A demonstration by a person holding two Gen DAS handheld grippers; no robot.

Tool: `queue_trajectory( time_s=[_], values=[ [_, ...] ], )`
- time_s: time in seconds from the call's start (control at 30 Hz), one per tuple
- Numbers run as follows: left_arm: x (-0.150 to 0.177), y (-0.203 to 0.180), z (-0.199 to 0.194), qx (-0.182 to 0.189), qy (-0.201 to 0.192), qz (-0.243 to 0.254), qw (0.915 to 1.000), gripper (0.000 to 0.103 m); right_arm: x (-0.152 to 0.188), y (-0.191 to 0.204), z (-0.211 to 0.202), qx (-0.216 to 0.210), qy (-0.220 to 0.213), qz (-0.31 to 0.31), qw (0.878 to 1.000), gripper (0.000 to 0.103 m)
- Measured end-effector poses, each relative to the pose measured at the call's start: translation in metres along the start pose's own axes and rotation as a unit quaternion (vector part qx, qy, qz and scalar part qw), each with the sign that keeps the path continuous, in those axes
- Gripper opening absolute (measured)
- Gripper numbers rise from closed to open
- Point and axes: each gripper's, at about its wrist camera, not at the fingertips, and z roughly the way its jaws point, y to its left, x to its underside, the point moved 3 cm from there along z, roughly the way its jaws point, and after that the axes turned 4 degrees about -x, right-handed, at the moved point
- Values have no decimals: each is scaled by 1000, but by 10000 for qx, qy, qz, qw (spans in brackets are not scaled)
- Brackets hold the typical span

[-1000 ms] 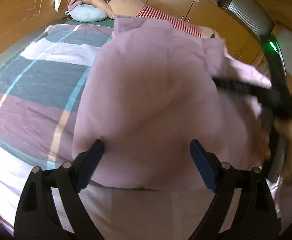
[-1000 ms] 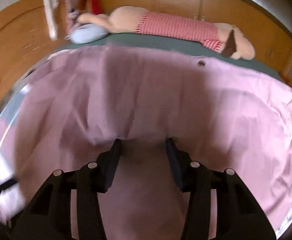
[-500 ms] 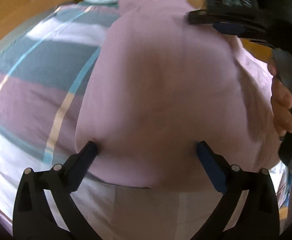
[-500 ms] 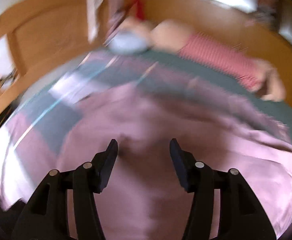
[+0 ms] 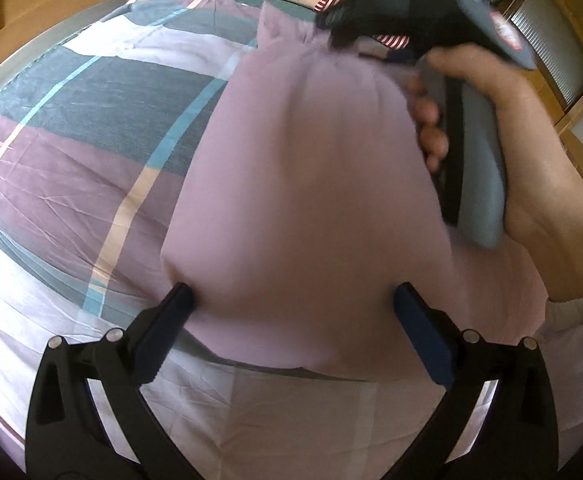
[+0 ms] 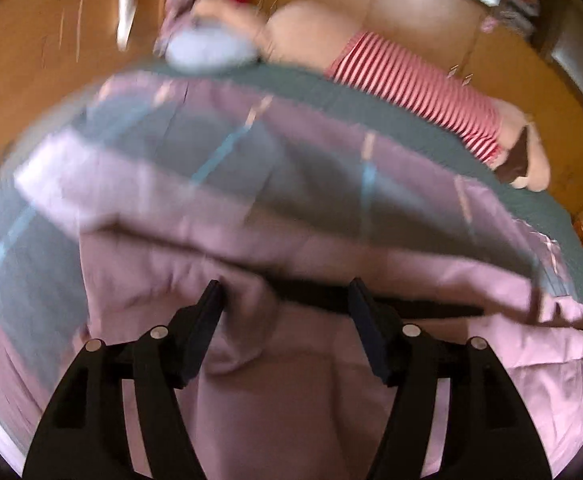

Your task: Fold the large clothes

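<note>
My left view gives me a hand gripping the right gripper's handle; my right view doesn't. One pink garment lies mounded, smooth and softly creased, on the plaid bedspread. My left gripper stands wide, straddling its near fold. My right gripper is opening over pink cloth, apparently unpinched, though blurred. One striped plush toy lies beyond.
</note>
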Motion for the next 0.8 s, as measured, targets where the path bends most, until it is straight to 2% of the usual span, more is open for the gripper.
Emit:
queue_trajectory(
  time_s=[0.03, 0.07, 0.1, 0.17, 0.23, 0.3, 0.33, 0.37, 0.4, 0.43, 0.53, 0.57, 0.6, 0.63, 0.73, 0.8],
  values=[
    [0, 1, 1, 8, 18, -26, 10000, 101, -3, -2, -15, -52, -342, 57, 9994, 65],
    [4, -4, 0, 9, 24, -43, 10000, 101, -7, -3, -25, -246, -492, -9, 9985, 66],
    [4, -4, 0, 10, 25, -50, 10000, 101, -7, 3, -34, -629, -493, -152, 9967, 66],
    [0, -4, 3, -12, 24, -39, 10000, 101, -6, 19, -47, -1232, -371, -519, 9903, 66],
    [0, -4, 4, -18, 21, -36, 10000, 101, 0, 35, -61, -1601, -339, -891, 9825, 66],
    [2, -6, 4, -22, 17, -36, 10000, 101, 13, 53, -51, -2026, 289, -1224, 9712, 66],
    [2, -6, 4, -26, 13, -31, 10000, 101, 21, 61, -37, -1890, 683, -1419, 9693, 66],
    [2, -6, 4, -34, 7, -20, 10000, 101, 27, 63, -25, -1568, 879, -1576, 9710, 66],
    [3, -6, 4, -39, 2, -11, 10000, 101, 32, 62, -8, -1083, 993, -1714, 9742, 66],
    [4, -8, 3, -31, -21, 3, 10000, 101, 33, 60, 0, -923, 1027, -1695, 9758, 66],
    [6, -11, 2, -59, -56, 89, 9999, 101, 21, 38, 19, -583, 772, -1075, 9895, 66],
    [6, -12, 2, -78, -54, 110, 9999, 101, 11, 25, 20, -304, 547, -725, 9954, 66],
    [7, -13, 2, -104, -48, 134, 9998, 101, 3, 12, 21, 48, 378, -434, 9983, 66],
    [7, -13, 3, -121, -46, 157, 9998, 101, -2, 3, 21, 226, 278, -225, 9991, 66],
    [5, -15, 2, -157, -53, 230, 9996, 101, -13, -22, -10, -209, -374, 326, 9985, 66],
    [3, -15, -2, -182, -133, 194, 9996, 101, -10, -26, -44, -618, -689, 230, 9954, 67]
  ],
)
